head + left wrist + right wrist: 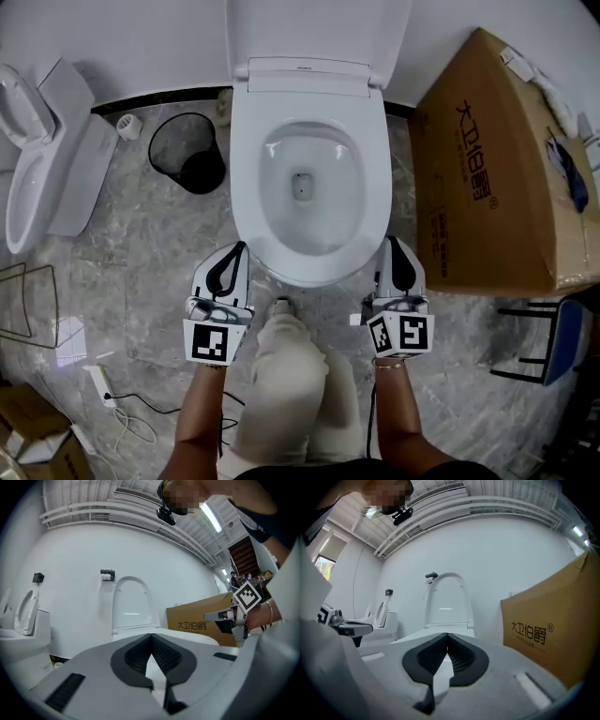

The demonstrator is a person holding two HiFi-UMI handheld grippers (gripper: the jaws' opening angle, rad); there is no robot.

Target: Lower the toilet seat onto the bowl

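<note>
toilet seat (247, 178) looks already flat on bowl (302, 220); lid (319, 28) upright at wall; left claw (236, 253), right claw (394, 246) both clenched, empty, flanking bowl front; seat likely light, rigid, slick plastic, rear-hinged; take hold at front rim

glossy ceramic toilet (309, 202); matt cardboard box (497, 169); polished marble floor (122, 281).

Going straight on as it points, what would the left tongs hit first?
Probably the toilet rim, just ahead of the left tongs. Height is unclear, so they might pass over it.
</note>
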